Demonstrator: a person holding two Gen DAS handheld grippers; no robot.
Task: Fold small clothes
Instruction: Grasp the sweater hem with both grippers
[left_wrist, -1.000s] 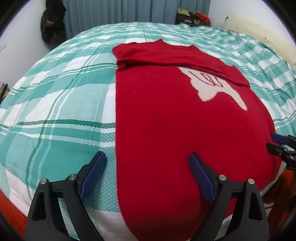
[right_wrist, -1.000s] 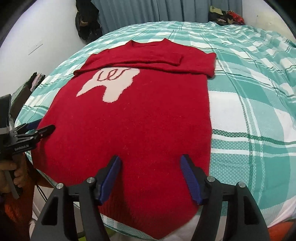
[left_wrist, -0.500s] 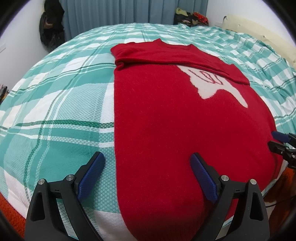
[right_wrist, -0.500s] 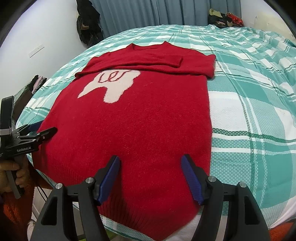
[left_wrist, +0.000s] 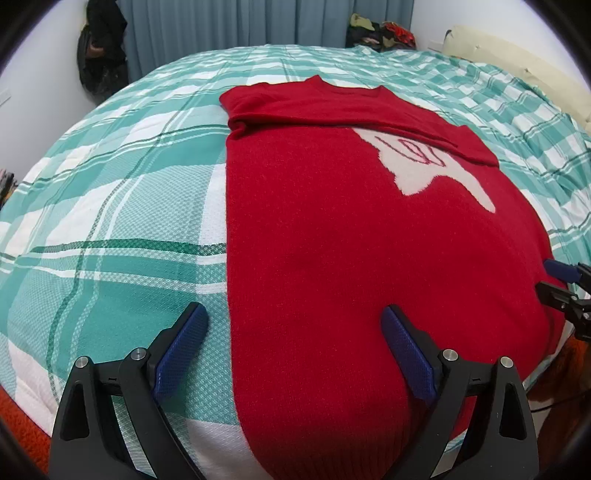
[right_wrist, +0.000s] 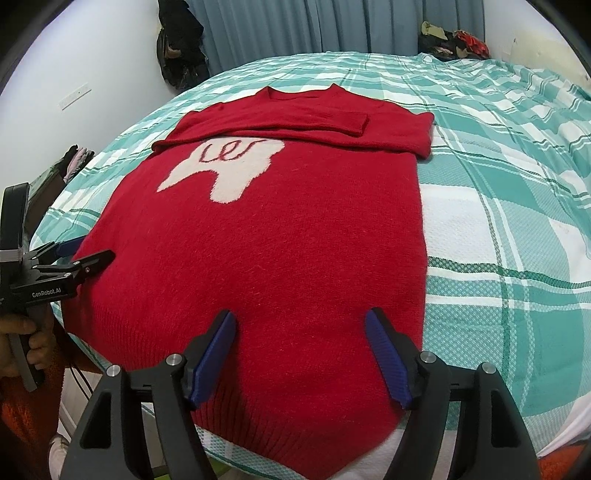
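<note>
A red sweater (left_wrist: 332, 229) with a white patch lies flat on the bed, both sleeves folded across its chest near the collar. It also shows in the right wrist view (right_wrist: 280, 236). My left gripper (left_wrist: 291, 314) is open and empty, just above the sweater's left hem corner. My right gripper (right_wrist: 301, 319) is open and empty, above the hem near the right corner. The left gripper also shows at the left edge of the right wrist view (right_wrist: 88, 254). The right gripper shows at the right edge of the left wrist view (left_wrist: 561, 282).
The bed has a teal and white plaid cover (left_wrist: 110, 221). Blue curtains (right_wrist: 314, 26) hang behind it. A dark bag (left_wrist: 99, 59) hangs on the wall at the left. Piled clothes (right_wrist: 450, 40) lie at the far right. The bed's near edge is just below the hem.
Both grippers have moved slightly forward over the hem. The sweater has not moved and both grippers stay open.
</note>
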